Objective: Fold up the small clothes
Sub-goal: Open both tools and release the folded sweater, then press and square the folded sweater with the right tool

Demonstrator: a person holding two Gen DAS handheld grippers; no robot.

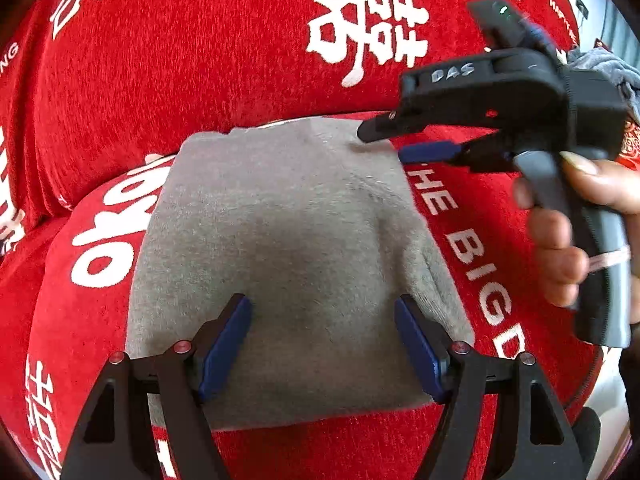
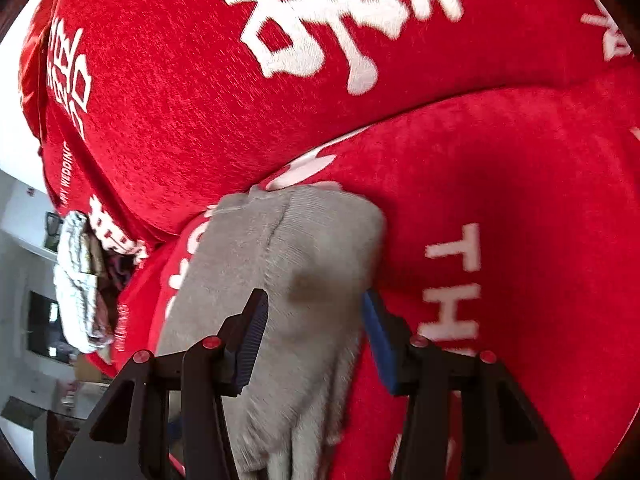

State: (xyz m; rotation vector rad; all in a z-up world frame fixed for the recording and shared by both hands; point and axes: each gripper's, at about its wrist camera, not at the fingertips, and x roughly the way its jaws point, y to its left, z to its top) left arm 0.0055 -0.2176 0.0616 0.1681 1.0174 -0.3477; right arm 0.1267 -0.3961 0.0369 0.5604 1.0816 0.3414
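**Obs:** Largest first. A red sofa cover printed with white characters fills both wrist views; the seat cushion lies under both tools, the backrest beyond their tips. No desk here; the sofa is the work surface.

**Op:** And the task item?

**Obs:** The grey garment lies flat on the seat as a compact, roughly rectangular stack, directly below my left tool and reaching forward past its tips. It looks already folded over, a seam ridge running along the side nearer the right tool.

**Op:** Tool states?

**Obs:** Left tool released: pads spread wide, cloth visible beneath and between them, nothing pinched. Right tool also released, jaws parted and straddling the garment's near edge; I see no cloth pinched there either. In the left view the right tool sits ahead and to the right, a hand on its handle.

**Op:** Step in hand?

**Obs:** My judgement: a fold has been laid down and let go. Next move calls for either a smoothing press or a fresh pinch on one edge for another fold. A heap of other cloth sits far to the left of the right tool.
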